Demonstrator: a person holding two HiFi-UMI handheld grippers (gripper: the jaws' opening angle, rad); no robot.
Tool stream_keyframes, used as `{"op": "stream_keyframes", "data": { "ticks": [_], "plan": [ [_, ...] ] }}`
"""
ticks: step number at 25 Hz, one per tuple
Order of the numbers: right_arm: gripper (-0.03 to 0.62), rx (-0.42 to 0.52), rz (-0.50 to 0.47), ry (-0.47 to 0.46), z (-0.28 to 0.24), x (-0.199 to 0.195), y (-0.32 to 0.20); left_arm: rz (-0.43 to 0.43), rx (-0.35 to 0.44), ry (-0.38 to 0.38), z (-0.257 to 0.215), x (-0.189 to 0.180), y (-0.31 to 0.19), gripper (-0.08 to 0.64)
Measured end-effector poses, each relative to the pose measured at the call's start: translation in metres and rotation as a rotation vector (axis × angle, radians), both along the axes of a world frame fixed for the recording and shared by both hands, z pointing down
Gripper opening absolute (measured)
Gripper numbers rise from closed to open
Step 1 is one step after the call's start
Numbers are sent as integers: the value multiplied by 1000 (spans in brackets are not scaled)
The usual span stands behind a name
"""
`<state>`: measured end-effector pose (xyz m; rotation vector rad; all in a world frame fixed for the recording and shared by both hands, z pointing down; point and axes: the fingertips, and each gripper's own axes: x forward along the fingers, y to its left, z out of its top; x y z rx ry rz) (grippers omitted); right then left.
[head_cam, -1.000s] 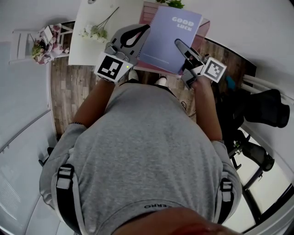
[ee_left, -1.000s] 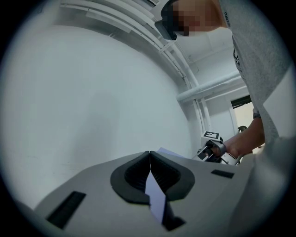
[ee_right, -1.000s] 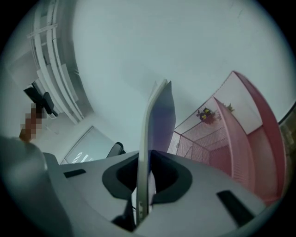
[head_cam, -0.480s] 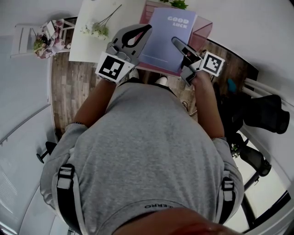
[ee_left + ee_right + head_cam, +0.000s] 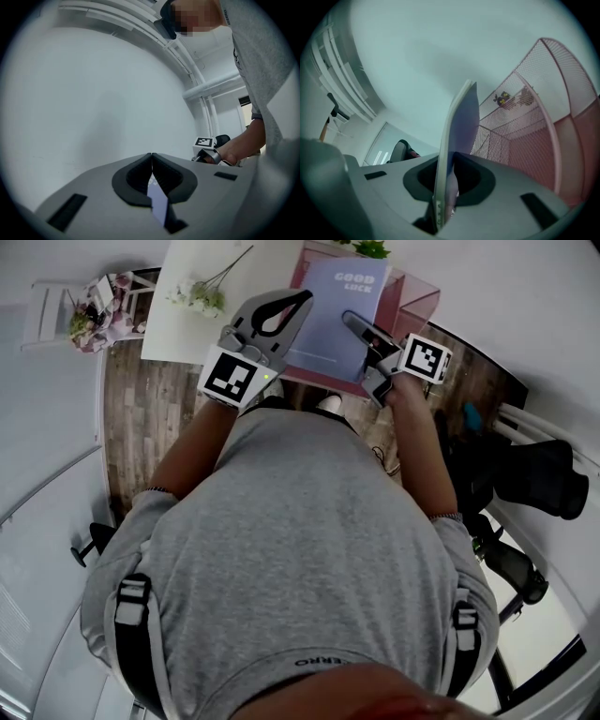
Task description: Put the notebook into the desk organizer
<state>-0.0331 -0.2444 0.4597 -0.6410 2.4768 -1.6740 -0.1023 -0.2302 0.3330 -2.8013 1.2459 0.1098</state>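
- Right hand-held gripper [image 5: 351, 322]: the jaws are narrow and clamped on the notebook [image 5: 333, 310], near the 5 o'clock corner of its cover. I read this as the carrying grip. Holding the near end leaves the far end free to lead into a slot.
- Left hand-held gripper [image 5: 303, 302]: the jaws are drawn together with the tips meeting, at the notebook's 9 o'clock edge. A lavender sliver shows in the slit behind the tips. I cannot tell whether it is nipped there or only seen through the gap. My guess is that this side just steadies the cover against swinging.
- Where it is: the notebook is in the air over the pink mesh desk organizer [image 5: 419, 296], at 12 o'clock from the body. I judge it is not yet seated in any compartment.
- Heading: in the head view its long axis runs 6 to 12 o'clock, leaning a little toward 1. The printed cover faces up and the title end is farthest away. In the right gripper view it rises edge-on from the jaws toward 12, with the mesh walls at its 3 o'clock.
- The white counter [image 5: 183, 334] with a flower sprig [image 5: 199, 298] sits at 10 o'clock, apart from the work.
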Motion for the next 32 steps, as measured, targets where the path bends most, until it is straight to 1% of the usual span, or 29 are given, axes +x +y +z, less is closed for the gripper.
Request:
{"op": "stream_keyframes", "data": {
  "ticks": [2,4,9,13,15,19,23,25,30,32],
  "plan": [
    [55,-12,1,6,3,0,-1,2,-2,1,0,2,-1,20],
    [51,-21,13,39,9,3,-3,5,-5,-2,1,4,-1,20],
    [55,-40,50,186,24,16,-6,14,-2,1,0,4,-2,20],
    [62,-10,55,243,27,14,-5,29,-5,-7,3,4,-4,20],
    [70,10,64,290,31,15,-6,35,-1,2,2,4,-5,20],
    [72,23,105,369,37,17,-10,55,0,7,1,4,-5,20],
    [71,25,136,428,43,19,-11,76,-8,-14,5,4,-5,20],
    [72,47,145,465,43,20,-11,83,-9,0,3,5,-6,20],
    [98,76,162,545,45,22,-13,109,-12,6,6,5,-6,20],
    [130,85,169,584,44,23,-13,119,-10,10,4,5,-6,20]
  ]
}}
